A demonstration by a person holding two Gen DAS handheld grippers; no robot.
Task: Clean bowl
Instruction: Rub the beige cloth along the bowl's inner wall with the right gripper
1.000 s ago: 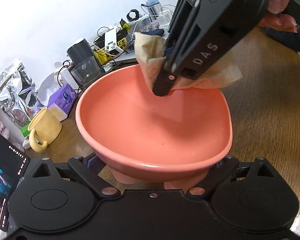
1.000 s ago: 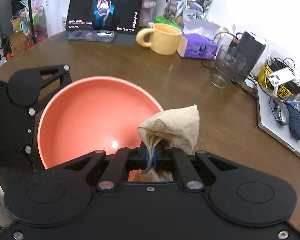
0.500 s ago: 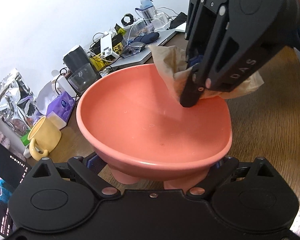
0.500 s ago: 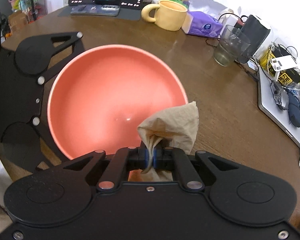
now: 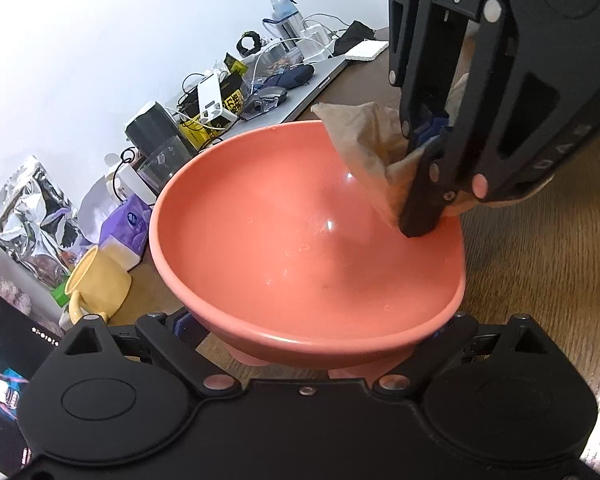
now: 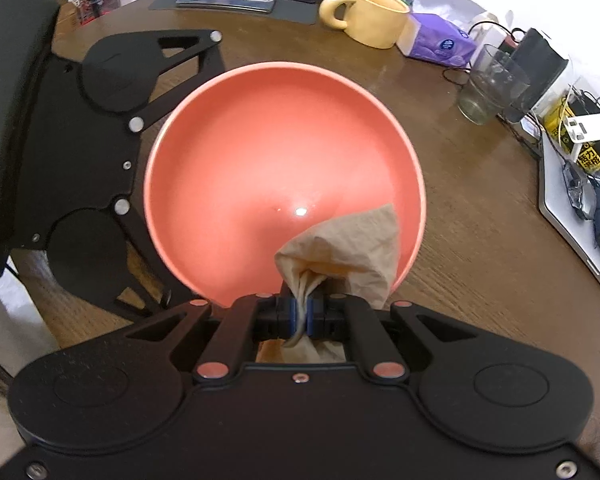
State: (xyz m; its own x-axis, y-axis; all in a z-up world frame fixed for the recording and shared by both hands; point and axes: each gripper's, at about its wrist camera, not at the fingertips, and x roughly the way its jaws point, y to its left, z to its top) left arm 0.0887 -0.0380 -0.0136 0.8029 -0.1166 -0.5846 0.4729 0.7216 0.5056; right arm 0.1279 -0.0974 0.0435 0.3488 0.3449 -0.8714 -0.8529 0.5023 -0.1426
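- The coral-pink bowl [image 6: 260, 152] sits on the wooden tabletop [image 6: 480, 248], filling the middle of the right wrist view; small droplets and specks show on its inner wall in the left wrist view.
- A crumpled brown paper towel [image 6: 352, 248] hangs over the bowl's rim at about 4 o'clock in the right wrist view, its loose end reaching down the inside wall.
- The right gripper [image 6: 300, 314] has its jaws pinched tight on the towel's gathered neck (the blue pads nearly meet around it).
- Over the last second that gripper has tipped more steeply down and slid along the rim, so the towel has gone from hovering outside the edge to lying against the inner wall; I judge the wiping stroke is just starting, with most of the interior not yet covered.
- The left gripper [image 5: 304, 356] braces the bowl's near side, its two fingers either side of the base and lower wall; whether the jaws actually press on it I cannot tell, as the contact is hidden under the bowl.
- Farther out, at 12 to 1 o'clock in the right wrist view, stand a yellow mug [image 6: 372, 16], a purple tissue pack [image 6: 440, 42] and a clear glass [image 6: 492, 84]; none of them crowds the bowl.
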